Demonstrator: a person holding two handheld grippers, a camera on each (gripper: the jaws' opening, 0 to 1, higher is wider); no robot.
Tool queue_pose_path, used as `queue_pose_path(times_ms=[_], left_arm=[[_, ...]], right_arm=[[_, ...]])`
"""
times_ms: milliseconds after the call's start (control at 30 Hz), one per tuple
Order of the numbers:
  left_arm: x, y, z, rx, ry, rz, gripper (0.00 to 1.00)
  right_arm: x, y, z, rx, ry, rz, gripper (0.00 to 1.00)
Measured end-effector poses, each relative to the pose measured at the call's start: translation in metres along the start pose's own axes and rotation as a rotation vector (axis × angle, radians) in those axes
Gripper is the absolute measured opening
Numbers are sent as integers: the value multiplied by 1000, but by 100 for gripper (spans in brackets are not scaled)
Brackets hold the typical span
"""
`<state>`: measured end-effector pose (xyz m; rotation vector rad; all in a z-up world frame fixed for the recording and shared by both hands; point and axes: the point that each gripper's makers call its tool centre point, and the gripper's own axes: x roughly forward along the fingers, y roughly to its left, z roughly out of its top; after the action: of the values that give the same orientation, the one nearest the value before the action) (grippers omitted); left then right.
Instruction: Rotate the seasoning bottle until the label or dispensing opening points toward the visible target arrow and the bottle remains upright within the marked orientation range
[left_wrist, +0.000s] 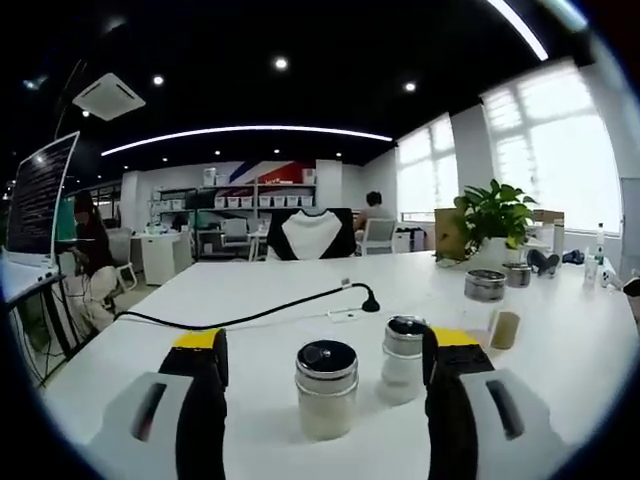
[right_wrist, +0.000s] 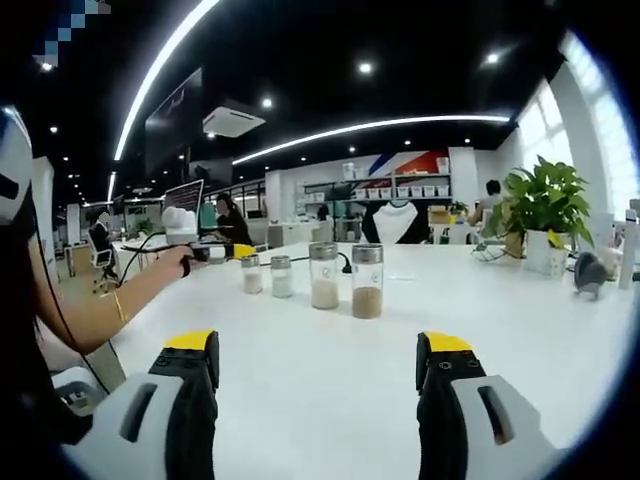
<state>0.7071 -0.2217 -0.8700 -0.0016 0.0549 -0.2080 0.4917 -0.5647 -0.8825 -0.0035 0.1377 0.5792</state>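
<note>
The white table (right_wrist: 330, 380) lies wide and bare in the lower half of the right gripper view, and there the right gripper (right_wrist: 317, 375) has its jaws wide apart, holding nothing. In the left gripper view the left gripper (left_wrist: 325, 372) is also wide apart, and a seasoning bottle (left_wrist: 326, 388) with pale powder stands upright between the jaws at bottom centre, not touched. A second shaker (left_wrist: 403, 359) stands just beside it to the right, close to the right jaw, and in the right gripper view two glass jars (right_wrist: 345, 279) with sandy and brown powder stand at centre.
</note>
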Motion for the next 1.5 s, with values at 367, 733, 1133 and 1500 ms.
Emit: queue_pose_path(times_ms=[367,733,1133,1500], left_arm=[[32,3,19,27,-23,-8,81],[50,5,22,51,-17,-7,81],[46,5,-9,26,57,-3,81],[36,10,-29,3,79,19,67]], right_arm=[[6,-2,-3,-8,21,-4,81],[9,-6,1,-4,11,-11,81],[14,-5,3,-9,15,-4,81],[19,2,-1,-11,27,12,81]])
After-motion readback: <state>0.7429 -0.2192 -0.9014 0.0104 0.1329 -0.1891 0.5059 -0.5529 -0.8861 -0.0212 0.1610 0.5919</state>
